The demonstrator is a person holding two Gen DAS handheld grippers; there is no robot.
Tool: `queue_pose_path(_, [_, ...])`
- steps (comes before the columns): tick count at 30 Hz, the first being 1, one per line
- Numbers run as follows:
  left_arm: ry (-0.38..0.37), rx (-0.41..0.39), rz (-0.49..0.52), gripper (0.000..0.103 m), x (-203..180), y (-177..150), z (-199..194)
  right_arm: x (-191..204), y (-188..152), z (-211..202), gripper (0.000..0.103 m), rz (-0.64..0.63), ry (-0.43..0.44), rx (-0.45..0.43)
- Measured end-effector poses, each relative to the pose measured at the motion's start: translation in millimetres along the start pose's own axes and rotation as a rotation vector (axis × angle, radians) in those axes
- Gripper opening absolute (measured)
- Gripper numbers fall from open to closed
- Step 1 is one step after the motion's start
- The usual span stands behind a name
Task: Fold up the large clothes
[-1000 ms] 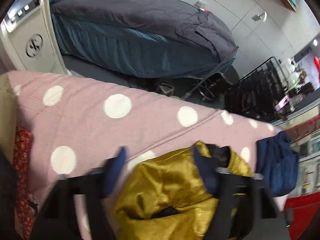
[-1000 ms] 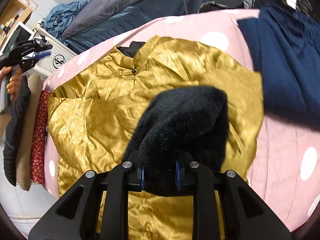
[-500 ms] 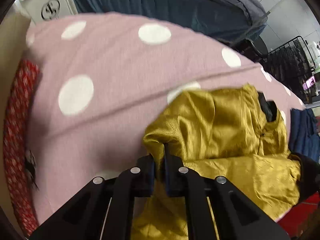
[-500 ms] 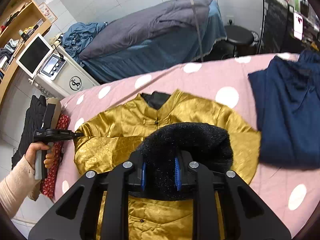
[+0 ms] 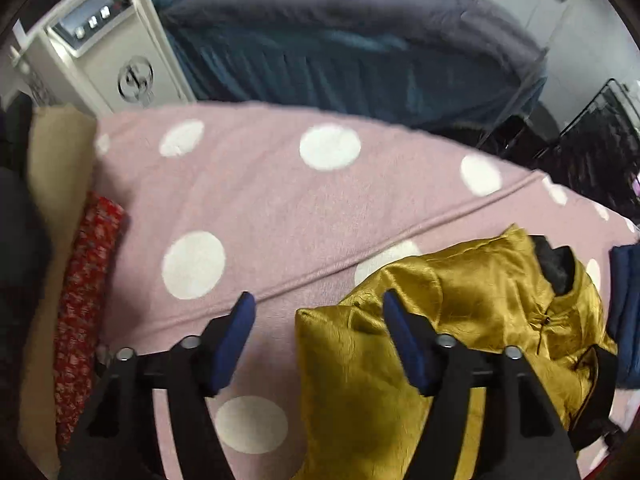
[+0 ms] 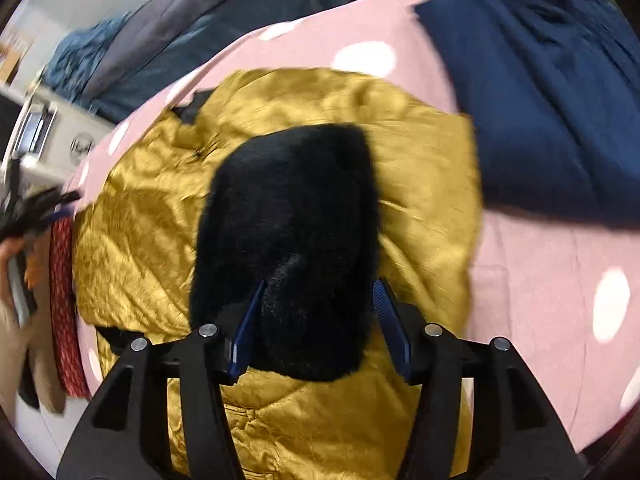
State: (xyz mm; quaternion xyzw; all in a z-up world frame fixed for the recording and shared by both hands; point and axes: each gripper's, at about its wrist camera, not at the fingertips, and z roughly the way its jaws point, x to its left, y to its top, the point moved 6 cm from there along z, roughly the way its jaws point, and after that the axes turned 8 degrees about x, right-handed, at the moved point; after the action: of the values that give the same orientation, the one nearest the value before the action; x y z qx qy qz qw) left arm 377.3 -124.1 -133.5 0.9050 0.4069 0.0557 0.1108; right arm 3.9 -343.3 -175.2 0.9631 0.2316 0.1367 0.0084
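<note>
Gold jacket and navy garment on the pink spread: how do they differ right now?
The gold jacket is shiny, crinkled satin with a black fuzzy cuff lying on it; the navy garment is matte with nothing on it. The jacket lies right under the open right claw; the navy one lies beyond it. Both rest on the polka-dot spread.

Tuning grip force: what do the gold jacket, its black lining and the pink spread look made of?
Gold jacket: satin-like woven, glossy; sheen and sharp creases suggest slippery fabric. Black lining: fleece or faux fur, matte; fuzzy outline. Pink spread: soft knit or flannel, matte, white dots; a raised ridge crosses it. Fibres cannot be told.
</note>
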Motion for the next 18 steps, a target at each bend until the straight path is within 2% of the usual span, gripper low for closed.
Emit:
queue_pose_path(2, [-0.001,-0.060,0.052,0.078,-7.9,-17.0,-24.7,-4.2,-1.7,-18.5,0.058,0.024,-0.016,-0.050])
queue_pose_path(4, [-0.026,-0.087,0.139,0.081,-27.9,-43.6,-40.4,4.0,-0.5,-35.8,0.058,-0.016,-0.040,-0.107])
queue_pose_path(6, [-0.023,-0.079,0.222,0.083,-50.2,-68.4,-42.3,21.3,3.3,-44.9,0.061,-0.096,-0.063,-0.149])
queue_pose_path(8, [-0.022,-0.046,0.297,0.084,-72.7,-94.5,-32.0,43.2,4.4,-43.6,0.065,-0.183,-0.067,-0.152])
queue_pose_path(11, [-0.004,0.036,0.357,0.084,-96.4,-131.6,0.9,79.4,-0.6,-20.6,0.065,-0.337,-0.091,-0.101])
queue_pose_path(13, [0.037,0.060,0.367,0.087,-103.1,-145.8,24.6,91.0,-4.4,10.3,0.065,-0.407,-0.160,-0.033])
queue_pose_path(15, [0.072,0.070,0.335,0.098,-100.5,-148.5,42.7,89.0,-6.5,37.7,0.065,-0.425,-0.245,0.014])
queue_pose_path(18, [0.029,0.097,0.261,0.098,-94.8,-143.7,62.9,78.0,-8.7,66.9,0.066,-0.401,-0.271,0.076])
